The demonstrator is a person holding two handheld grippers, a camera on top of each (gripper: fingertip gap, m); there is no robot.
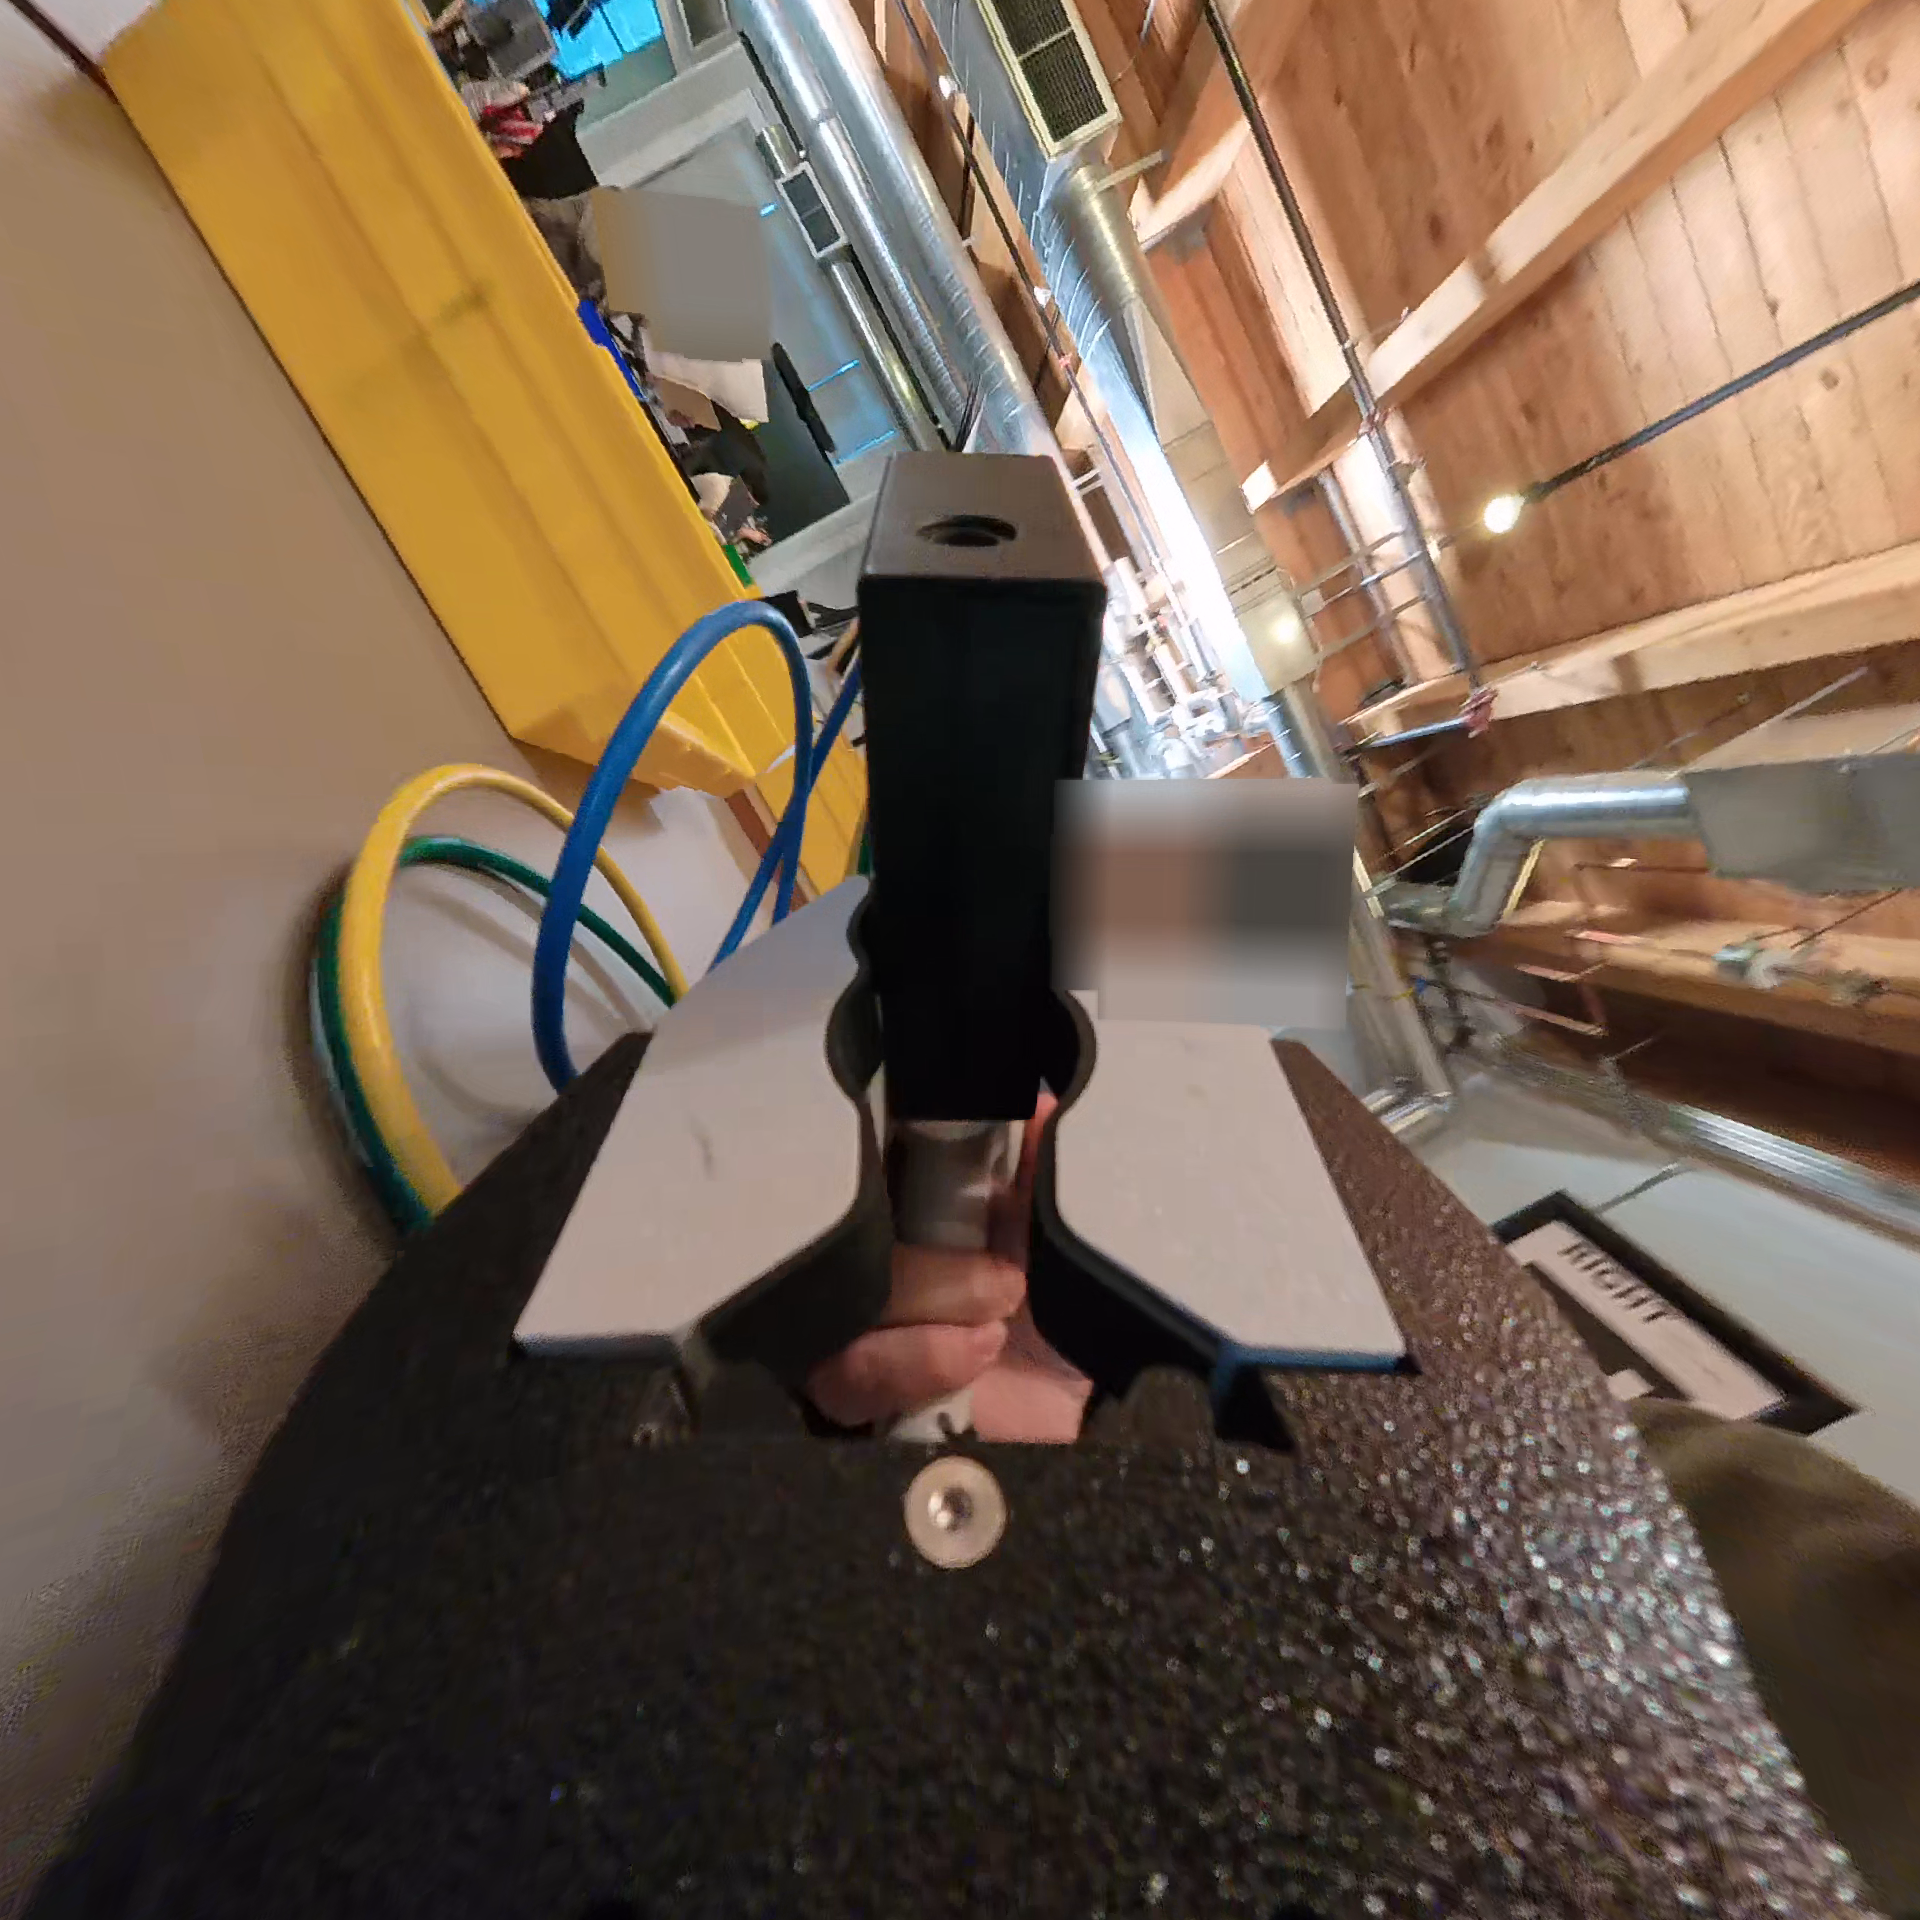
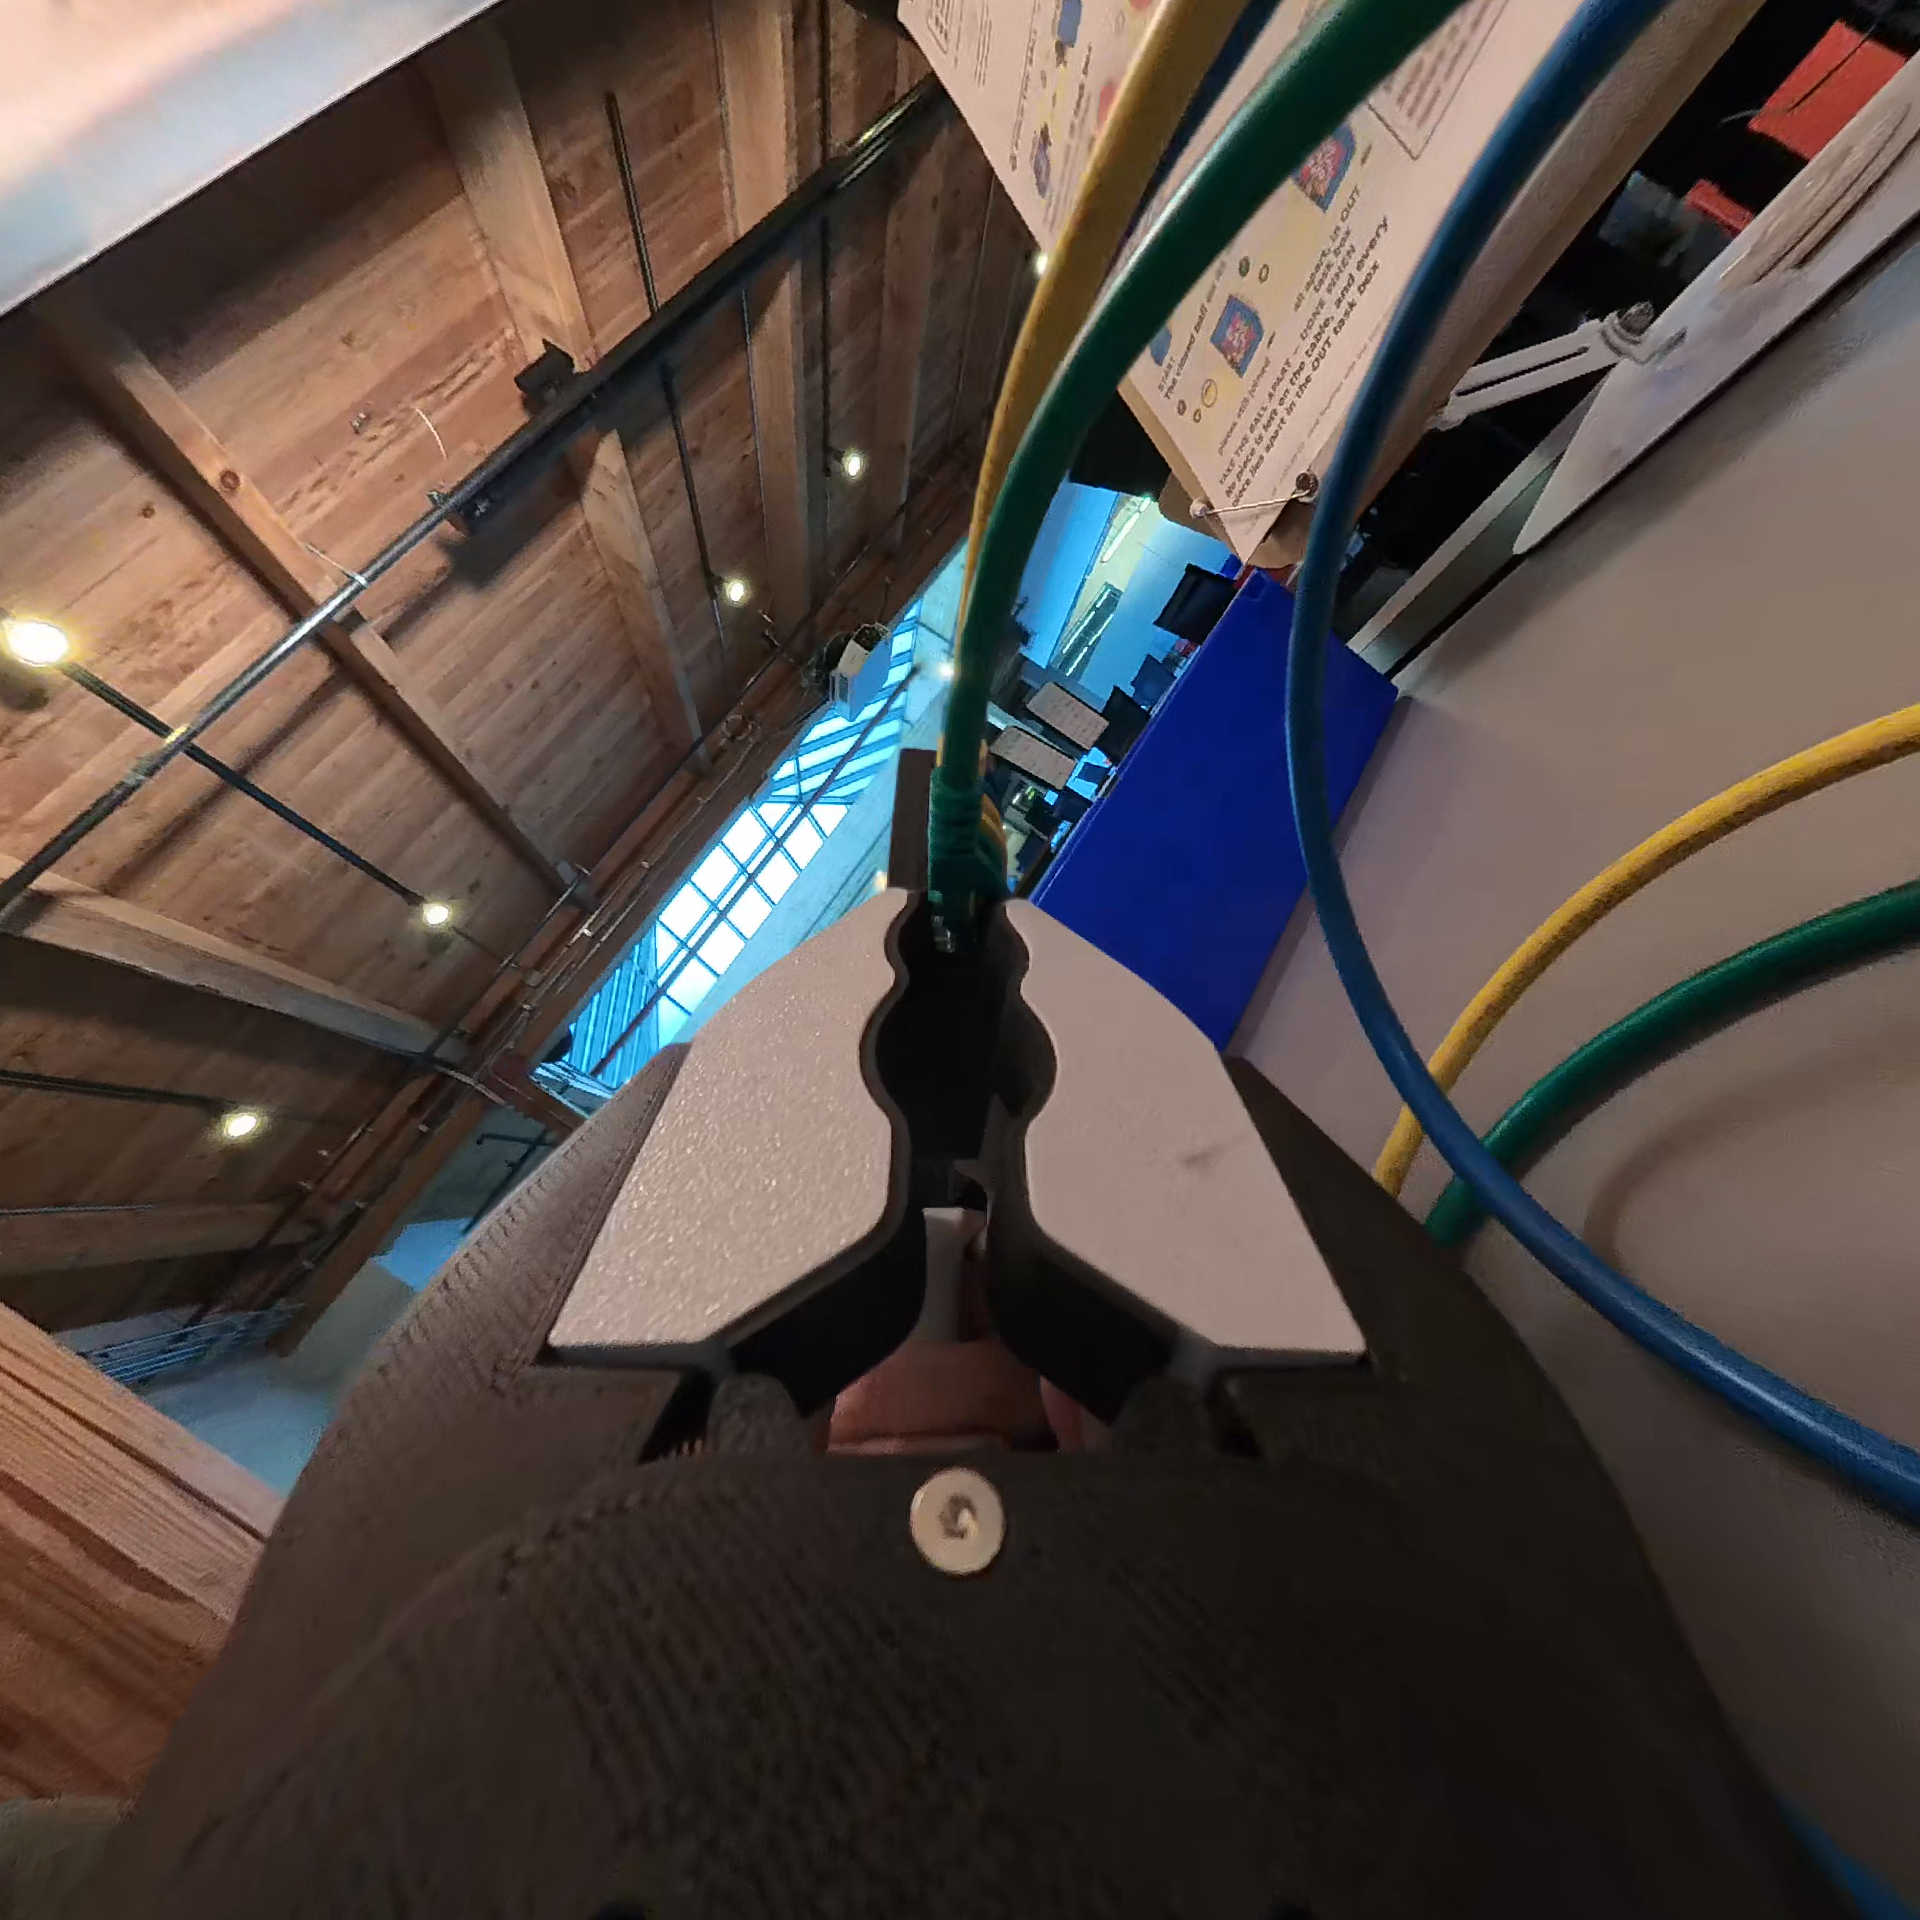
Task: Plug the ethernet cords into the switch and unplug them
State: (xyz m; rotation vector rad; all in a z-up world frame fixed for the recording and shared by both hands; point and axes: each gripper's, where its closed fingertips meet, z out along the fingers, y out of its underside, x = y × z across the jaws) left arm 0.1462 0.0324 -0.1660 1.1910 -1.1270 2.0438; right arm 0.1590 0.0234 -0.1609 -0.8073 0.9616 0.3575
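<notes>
My left gripper [image 1: 966, 987] is shut on a black box-shaped switch [image 1: 977, 727], which stands up between the fingers and shows a round hole in its end face. Blue [image 1: 665, 748], yellow [image 1: 374, 935] and green [image 1: 499, 862] ethernet cords loop on the table to its left. My right gripper [image 2: 951, 925] is shut on the plug end of the green cord [image 2: 954, 842], whose cable [image 2: 1039, 468] arcs up and away. A yellow cord [image 2: 1049, 312] runs just behind it. A blue cord [image 2: 1340, 935] loops to the right. I cannot see any ports.
Both views are steeply tilted. A yellow bin [image 1: 416, 364] stands on the pale table [image 1: 156, 831]. A blue bin [image 2: 1195, 862] and a printed instruction sheet [image 2: 1299, 343] lie beyond the cords. A black-framed label card [image 1: 1662, 1320] sits at the lower right. My left and right fingertips are right by each other.
</notes>
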